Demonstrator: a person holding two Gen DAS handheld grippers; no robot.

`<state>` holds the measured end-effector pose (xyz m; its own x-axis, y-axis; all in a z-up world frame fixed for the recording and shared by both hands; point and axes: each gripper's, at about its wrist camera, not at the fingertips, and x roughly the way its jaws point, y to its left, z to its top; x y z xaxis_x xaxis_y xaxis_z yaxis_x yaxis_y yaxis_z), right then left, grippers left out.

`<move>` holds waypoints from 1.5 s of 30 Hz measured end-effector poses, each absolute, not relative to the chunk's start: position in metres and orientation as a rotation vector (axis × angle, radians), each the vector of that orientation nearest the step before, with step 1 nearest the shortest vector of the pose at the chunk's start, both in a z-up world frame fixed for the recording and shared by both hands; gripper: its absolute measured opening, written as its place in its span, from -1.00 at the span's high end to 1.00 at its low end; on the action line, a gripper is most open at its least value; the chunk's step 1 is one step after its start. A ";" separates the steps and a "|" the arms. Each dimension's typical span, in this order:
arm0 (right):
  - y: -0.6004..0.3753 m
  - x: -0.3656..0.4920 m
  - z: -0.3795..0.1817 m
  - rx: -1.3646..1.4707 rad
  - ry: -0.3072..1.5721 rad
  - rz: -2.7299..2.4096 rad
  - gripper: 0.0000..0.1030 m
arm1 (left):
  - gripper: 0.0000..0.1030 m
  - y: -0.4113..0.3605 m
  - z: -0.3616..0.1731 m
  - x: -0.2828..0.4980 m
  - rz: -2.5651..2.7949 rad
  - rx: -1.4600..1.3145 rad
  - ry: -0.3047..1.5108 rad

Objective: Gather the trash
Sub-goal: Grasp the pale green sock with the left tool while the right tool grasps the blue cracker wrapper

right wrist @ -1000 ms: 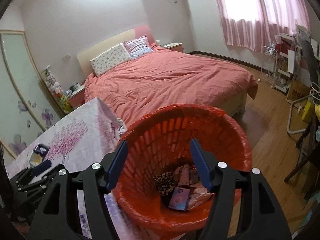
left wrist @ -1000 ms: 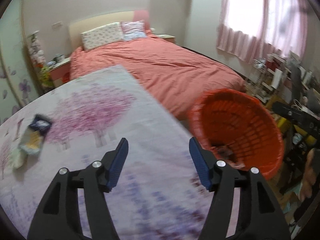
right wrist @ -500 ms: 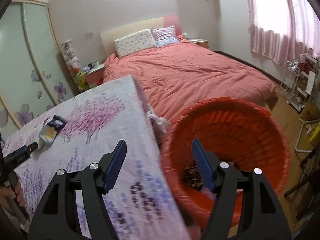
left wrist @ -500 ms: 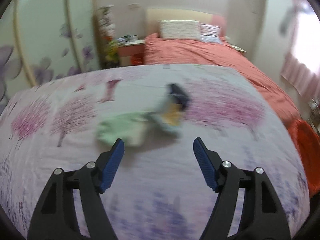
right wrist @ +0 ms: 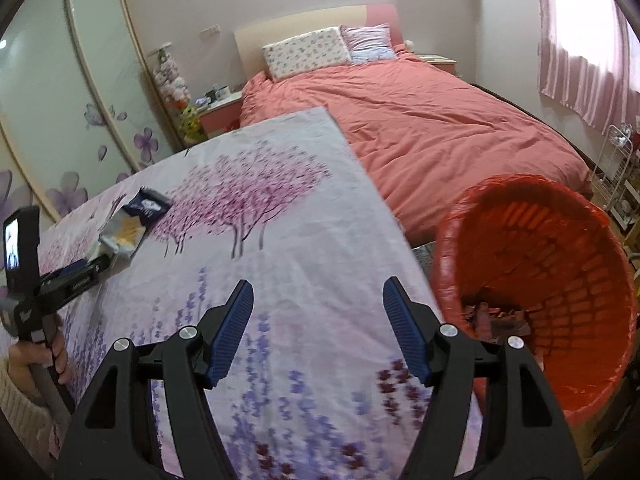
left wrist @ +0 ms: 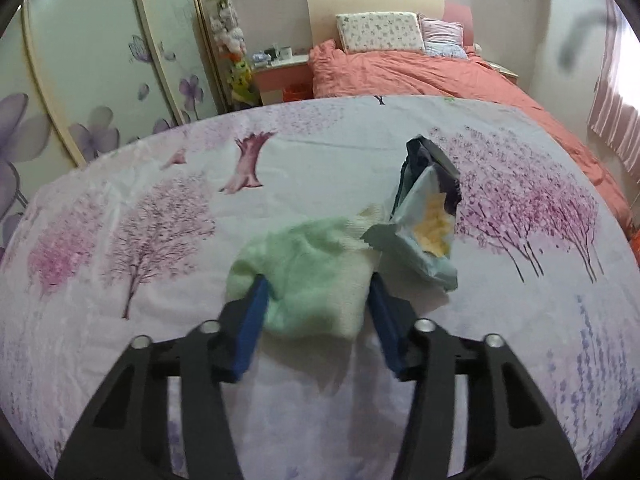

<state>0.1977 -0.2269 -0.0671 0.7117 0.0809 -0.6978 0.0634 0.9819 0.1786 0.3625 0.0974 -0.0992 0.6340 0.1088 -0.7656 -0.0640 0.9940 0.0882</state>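
Note:
A pale green fuzzy cloth point(left wrist: 308, 276) lies bunched on the flowered tablecloth point(left wrist: 120, 240). My left gripper point(left wrist: 318, 280) is down over it, jaws closing, and both blue pads touch its sides. An opened snack wrapper point(left wrist: 428, 224), dark blue with yellow inside, lies against the cloth's right edge. In the right wrist view the same wrapper point(right wrist: 128, 228) sits far left beside the left gripper point(right wrist: 80, 272), held by a hand point(right wrist: 36, 360). My right gripper point(right wrist: 318, 286) hangs open over the table's near part, holding nothing. The orange basket point(right wrist: 560, 240) stands to its right with trash point(right wrist: 492, 316) at the bottom.
A bed with a coral quilt point(right wrist: 440, 128) lies beyond the table's far edge. Sliding wardrobe doors point(left wrist: 100, 80) run along the left wall, with a nightstand point(left wrist: 280, 72) by the bed. A wire rack point(right wrist: 616, 168) stands at the far right under the pink curtains.
My left gripper swung left from beside the basket across the table and came down on the green cloth, jaws narrowing. My right gripper moved from over the basket to above the table.

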 end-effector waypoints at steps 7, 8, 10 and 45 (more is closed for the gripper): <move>-0.198 0.205 -0.067 0.164 0.799 0.046 -0.31 | 0.72 0.113 -0.093 0.367 0.085 0.031 0.870; -0.193 0.205 -0.067 0.158 0.801 0.054 -0.31 | 0.73 0.116 -0.092 0.364 0.092 0.033 0.863; -0.181 0.208 -0.068 0.151 0.805 0.066 -0.31 | 0.73 0.129 -0.089 0.357 0.110 0.031 0.852; -0.032 0.315 -0.091 0.177 0.939 0.093 -0.02 | 0.70 0.241 -0.102 0.312 0.210 -0.145 0.875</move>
